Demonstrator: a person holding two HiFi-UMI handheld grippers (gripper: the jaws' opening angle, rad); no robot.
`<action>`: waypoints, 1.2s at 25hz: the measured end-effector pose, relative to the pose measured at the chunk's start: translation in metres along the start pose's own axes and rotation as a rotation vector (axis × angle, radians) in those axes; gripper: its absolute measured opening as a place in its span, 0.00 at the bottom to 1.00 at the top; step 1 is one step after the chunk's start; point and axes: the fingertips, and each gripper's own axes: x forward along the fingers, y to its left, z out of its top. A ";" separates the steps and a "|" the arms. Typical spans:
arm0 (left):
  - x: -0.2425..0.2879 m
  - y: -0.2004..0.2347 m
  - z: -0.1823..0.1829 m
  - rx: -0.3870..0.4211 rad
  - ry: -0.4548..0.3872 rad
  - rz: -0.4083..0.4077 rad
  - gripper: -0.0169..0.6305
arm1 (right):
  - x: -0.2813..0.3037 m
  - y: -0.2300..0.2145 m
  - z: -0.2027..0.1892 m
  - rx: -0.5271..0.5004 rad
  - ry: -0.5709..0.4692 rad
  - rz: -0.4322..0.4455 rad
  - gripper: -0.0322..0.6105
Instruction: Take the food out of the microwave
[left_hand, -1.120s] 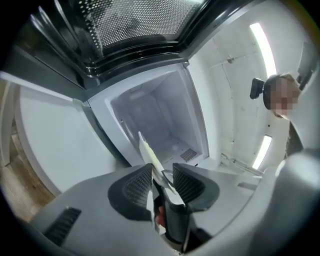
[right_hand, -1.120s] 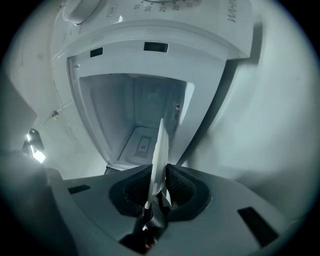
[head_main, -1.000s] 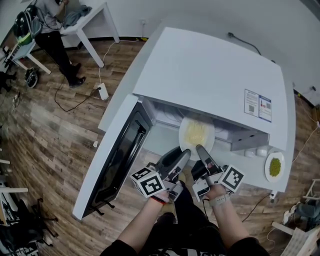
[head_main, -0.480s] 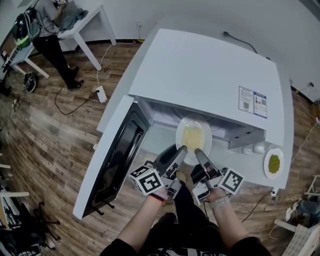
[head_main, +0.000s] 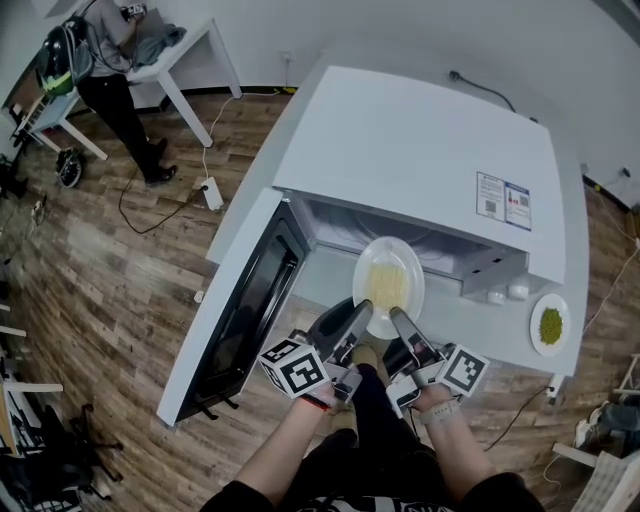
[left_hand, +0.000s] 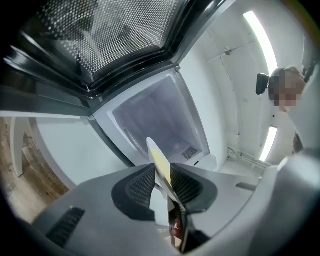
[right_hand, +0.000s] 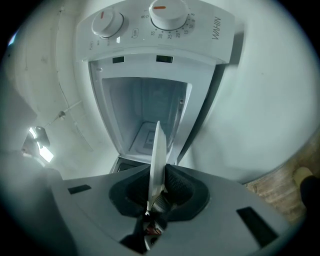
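The door (head_main: 245, 310) of the microwave (head_main: 420, 160) stands open. The left gripper (head_main: 360, 308) has just been closing its jaws, which pinch the near rim of the plate (head_main: 388, 280) of yellow food. The right gripper (head_main: 398, 316) clamps the same rim alongside. The plate lies straight ahead of both, about half out of the cavity mouth. Outstanding, by my judgement: draw it fully clear and set it down.

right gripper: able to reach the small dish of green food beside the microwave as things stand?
Probably not yet: the right gripper is shut on the rim of the plate of yellow food. The small dish itself sits unobstructed.
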 end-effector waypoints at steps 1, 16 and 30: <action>-0.003 -0.002 -0.001 0.000 0.002 0.001 0.16 | -0.002 0.001 -0.003 0.006 0.001 0.002 0.16; -0.060 -0.047 -0.025 -0.011 0.031 0.022 0.16 | -0.052 0.035 -0.050 0.042 -0.004 0.015 0.16; -0.111 -0.087 -0.055 0.001 0.066 0.039 0.16 | -0.104 0.052 -0.094 0.067 -0.005 0.016 0.16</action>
